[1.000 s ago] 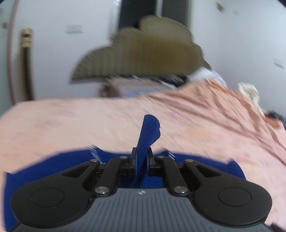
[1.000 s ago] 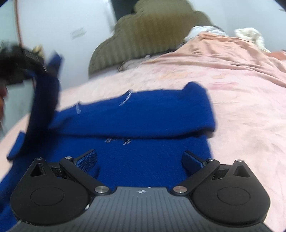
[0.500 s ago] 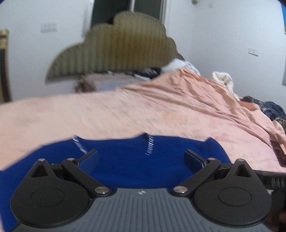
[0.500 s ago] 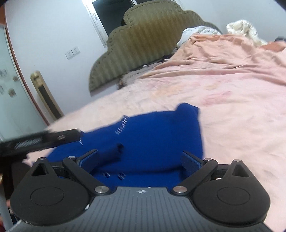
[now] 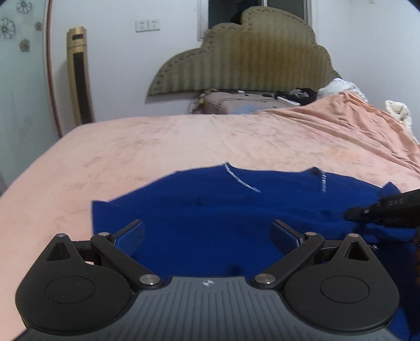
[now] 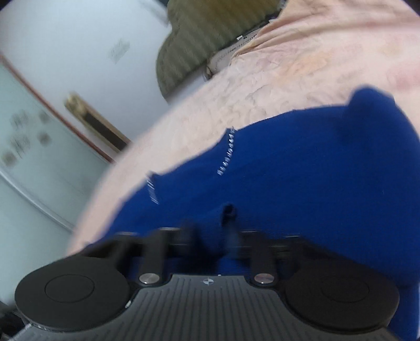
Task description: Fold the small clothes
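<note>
You are in a bedroom with white walls (image 5: 118,78). A wide bed (image 5: 183,147) fills the middle, covered with a pink sheet (image 5: 315,136) that is wrinkled and rises on your right. Behind it you see an olive headboard (image 5: 249,60) with a scalloped top and vertical ribs. A dark window (image 5: 223,11) is above the headboard. On your left a tall golden tower fan (image 5: 78,76) stands against the wall, beside a glass door (image 5: 21,78) with flower stickers and a red-brown frame. Two white sockets (image 5: 147,25) sit on the wall. The light is soft and even.
</note>
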`<control>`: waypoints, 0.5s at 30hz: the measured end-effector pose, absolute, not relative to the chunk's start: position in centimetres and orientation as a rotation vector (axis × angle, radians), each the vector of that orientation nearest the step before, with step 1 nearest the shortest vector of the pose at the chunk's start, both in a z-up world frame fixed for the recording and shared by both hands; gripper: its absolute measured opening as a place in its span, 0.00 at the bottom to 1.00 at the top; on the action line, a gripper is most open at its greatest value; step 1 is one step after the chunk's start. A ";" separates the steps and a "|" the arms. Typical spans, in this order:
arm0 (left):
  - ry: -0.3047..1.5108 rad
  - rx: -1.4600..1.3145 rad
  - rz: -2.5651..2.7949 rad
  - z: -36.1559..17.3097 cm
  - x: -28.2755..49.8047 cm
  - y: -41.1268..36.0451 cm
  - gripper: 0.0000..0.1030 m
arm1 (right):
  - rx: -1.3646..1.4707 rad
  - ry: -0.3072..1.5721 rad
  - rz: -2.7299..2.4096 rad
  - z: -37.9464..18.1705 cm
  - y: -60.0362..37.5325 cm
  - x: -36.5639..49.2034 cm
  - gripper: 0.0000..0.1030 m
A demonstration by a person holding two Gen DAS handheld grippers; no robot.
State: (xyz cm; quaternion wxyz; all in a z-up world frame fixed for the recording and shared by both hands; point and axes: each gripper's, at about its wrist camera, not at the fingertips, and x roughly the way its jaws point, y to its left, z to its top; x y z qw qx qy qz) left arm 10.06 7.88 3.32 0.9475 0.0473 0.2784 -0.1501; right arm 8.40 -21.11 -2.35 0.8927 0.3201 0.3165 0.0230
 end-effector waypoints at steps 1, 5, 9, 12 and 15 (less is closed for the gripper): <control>0.559 0.100 -0.296 3.4 10.2 8.0 0.99 | 0.617 0.659 0.032 -1.8 -20.7 8.6 0.09; 0.544 0.095 -0.263 3.9 10.8 8.3 0.99 | 0.534 0.565 -0.039 1.7 -21.2 8.2 0.07; 0.567 0.101 -0.237 3.1 11.5 8.5 0.99 | 0.445 0.487 -0.188 4.5 -22.9 6.7 0.07; 0.610 0.100 -0.213 2.0 12.3 8.9 0.99 | 0.417 0.533 -0.272 3.9 -24.2 6.0 0.08; 0.651 0.096 -0.189 1.2 13.2 9.2 0.99 | 0.472 0.618 -0.300 2.0 -25.9 5.9 0.17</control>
